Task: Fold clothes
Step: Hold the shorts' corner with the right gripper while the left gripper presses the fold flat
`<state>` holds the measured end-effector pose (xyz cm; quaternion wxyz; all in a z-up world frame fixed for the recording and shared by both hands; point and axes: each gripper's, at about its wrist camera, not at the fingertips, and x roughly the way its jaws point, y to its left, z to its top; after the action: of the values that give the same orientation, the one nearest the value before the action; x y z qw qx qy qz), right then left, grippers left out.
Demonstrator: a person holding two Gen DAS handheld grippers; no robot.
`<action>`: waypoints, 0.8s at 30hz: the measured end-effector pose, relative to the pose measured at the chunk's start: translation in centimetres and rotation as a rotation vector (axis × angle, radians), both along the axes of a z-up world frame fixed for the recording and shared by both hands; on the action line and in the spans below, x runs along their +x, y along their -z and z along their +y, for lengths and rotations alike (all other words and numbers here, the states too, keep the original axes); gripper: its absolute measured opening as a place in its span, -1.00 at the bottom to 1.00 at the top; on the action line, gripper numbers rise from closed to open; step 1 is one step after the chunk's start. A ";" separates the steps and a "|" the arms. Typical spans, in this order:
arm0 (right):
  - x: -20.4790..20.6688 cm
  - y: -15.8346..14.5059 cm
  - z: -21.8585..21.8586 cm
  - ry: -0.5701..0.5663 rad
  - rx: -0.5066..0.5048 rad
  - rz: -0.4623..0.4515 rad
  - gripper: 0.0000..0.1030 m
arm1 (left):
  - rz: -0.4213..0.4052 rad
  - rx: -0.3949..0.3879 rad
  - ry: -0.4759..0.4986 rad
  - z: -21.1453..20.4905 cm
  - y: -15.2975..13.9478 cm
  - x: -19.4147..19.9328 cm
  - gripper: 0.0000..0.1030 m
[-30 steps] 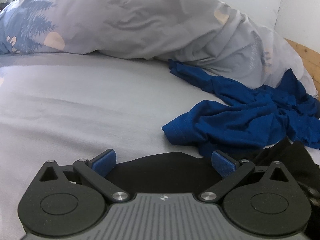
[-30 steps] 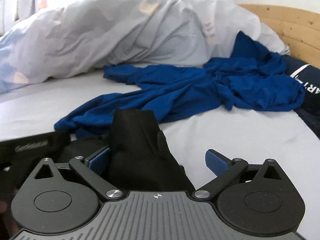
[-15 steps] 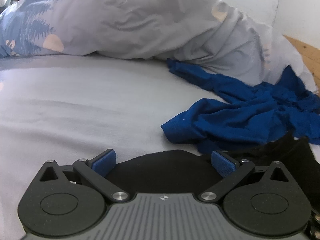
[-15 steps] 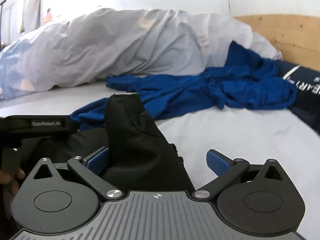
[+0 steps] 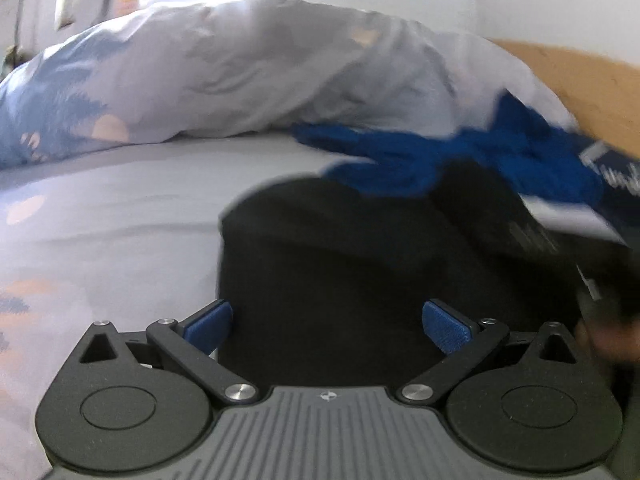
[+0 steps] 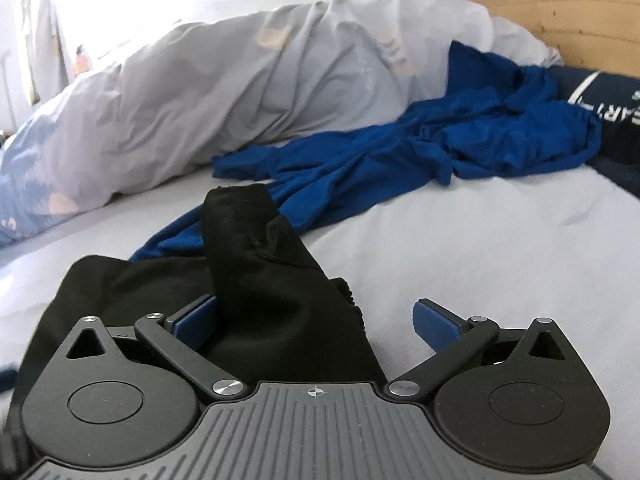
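Observation:
A black garment lies on the grey bed sheet, directly in front of my left gripper, whose jaws stand wide open around its near edge. In the right wrist view the same black garment is bunched up between the open jaws of my right gripper, beside the left pad. A crumpled blue shirt lies behind it; it also shows in the left wrist view.
A rumpled grey duvet with blue tree print is piled along the back. A dark navy garment with white lettering lies at far right by the wooden headboard. Bare sheet lies right of the black garment.
The left gripper has swung right and risen, blurring the view; the black garment now fills more of its view. In the right view the black garment has spread wider to the left.

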<state>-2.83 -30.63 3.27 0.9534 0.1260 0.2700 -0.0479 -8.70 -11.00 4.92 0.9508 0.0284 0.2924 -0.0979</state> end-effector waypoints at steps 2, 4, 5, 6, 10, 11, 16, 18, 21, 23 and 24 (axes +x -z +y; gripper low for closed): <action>0.1 0.0 -0.1 -0.005 0.007 0.005 0.99 | -0.020 0.021 0.009 -0.5 0.5 -1.8 1.00; 0.3 0.0 -0.7 -0.016 0.042 0.017 1.00 | 0.007 -0.007 0.000 -0.2 0.4 -2.3 1.00; 0.3 0.0 -0.9 -0.019 0.058 0.022 1.00 | 0.029 -0.026 -0.003 0.1 0.2 -2.3 1.00; 0.2 -0.1 -1.0 -0.021 0.068 0.023 1.00 | 0.057 -0.045 -0.001 0.4 -0.2 -2.3 1.00; -0.6 -0.7 -1.1 -0.019 0.070 0.006 1.00 | 0.133 -0.042 0.057 1.4 -1.2 -3.5 1.00; -0.9 -0.8 -1.0 -0.015 0.064 0.003 1.00 | 0.148 -0.029 0.078 1.6 -1.2 -4.0 1.00; -2.1 -1.4 -0.7 -0.011 0.035 -0.006 1.00 | 0.187 -0.015 0.162 3.1 -1.2 -6.0 1.00; -2.6 -1.5 -0.8 -0.019 0.050 -0.001 1.00 | 0.253 -0.055 0.195 4.3 -1.3 -5.9 1.00; -3.4 -1.6 -1.2 -0.025 0.093 0.003 1.00 | 0.323 -0.132 0.211 6.8 -1.2 -5.5 1.00; -4.2 -2.2 -0.9 -0.025 0.054 -0.018 1.00 | 0.339 -0.207 0.200 8.9 -1.4 -4.6 1.00; -4.6 -2.6 -0.6 -0.024 0.028 -0.030 1.00 | 0.348 -0.257 0.179 10.0 -1.4 -4.2 1.00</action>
<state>-7.46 -31.25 5.85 0.9560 0.1366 0.2577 -0.0307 -12.91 -1.02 6.34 0.8694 -0.0846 0.4334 -0.2218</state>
